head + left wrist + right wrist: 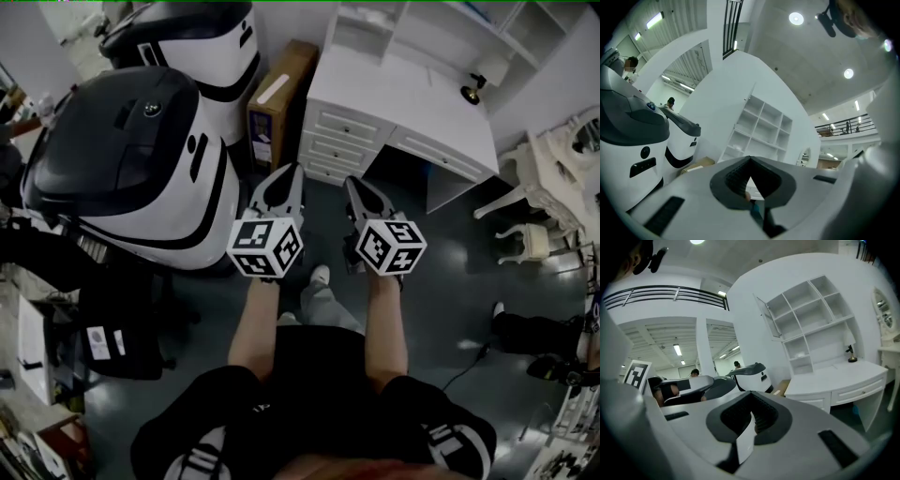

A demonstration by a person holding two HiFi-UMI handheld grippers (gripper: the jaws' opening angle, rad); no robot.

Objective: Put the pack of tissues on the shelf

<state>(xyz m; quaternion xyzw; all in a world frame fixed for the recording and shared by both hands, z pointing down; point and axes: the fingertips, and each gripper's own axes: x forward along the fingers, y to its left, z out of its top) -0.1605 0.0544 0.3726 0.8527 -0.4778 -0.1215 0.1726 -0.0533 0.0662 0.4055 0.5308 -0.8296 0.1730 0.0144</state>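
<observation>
Left gripper (284, 180), right gripper (359, 186): shelf (364, 32) well ahead.

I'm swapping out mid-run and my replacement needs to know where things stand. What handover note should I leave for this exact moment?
Grippers: the left claw is shut with nothing gripped. The right claw is shut too, with nothing I can identify in it.
Things: the pack of tissues shows in no view. The shelf, white with open compartments, stands over the white desk, ahead of both claws.
Done: nothing visible. No pack can be made out on the shelf.
Left: find the pack, grip it and set it on the shelf.
</observation>
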